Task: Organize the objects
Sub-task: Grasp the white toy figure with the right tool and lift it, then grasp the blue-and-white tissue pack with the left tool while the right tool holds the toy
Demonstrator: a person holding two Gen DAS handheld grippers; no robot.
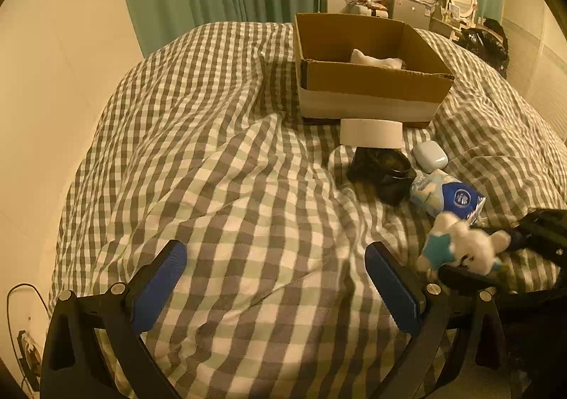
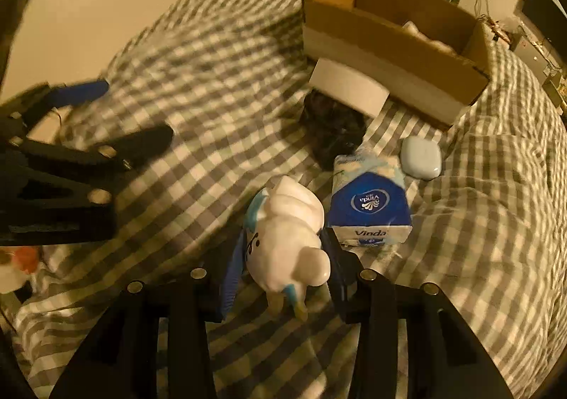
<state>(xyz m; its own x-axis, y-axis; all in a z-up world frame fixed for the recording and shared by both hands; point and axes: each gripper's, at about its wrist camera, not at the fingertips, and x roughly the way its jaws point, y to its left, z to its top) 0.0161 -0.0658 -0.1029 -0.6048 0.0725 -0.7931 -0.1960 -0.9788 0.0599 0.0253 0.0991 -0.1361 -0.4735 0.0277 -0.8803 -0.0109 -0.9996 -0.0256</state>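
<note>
Two right fingers [image 2: 234, 271] flanking, touching the plush toy [image 2: 287, 239].

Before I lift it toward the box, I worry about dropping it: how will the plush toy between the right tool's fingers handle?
The plush toy looks soft and stuffed, so it is probably light and squashes under the right tool. Its rounded, fuzzy body may slip or sag. Dropped, it is unlikely to break.

left wrist: low over the bed [image 1: 212, 158], facing the far box [image 1: 368, 79] | right wrist: nearer, angled from the right | shared: box, tissue pack [image 2: 368, 207]
</note>
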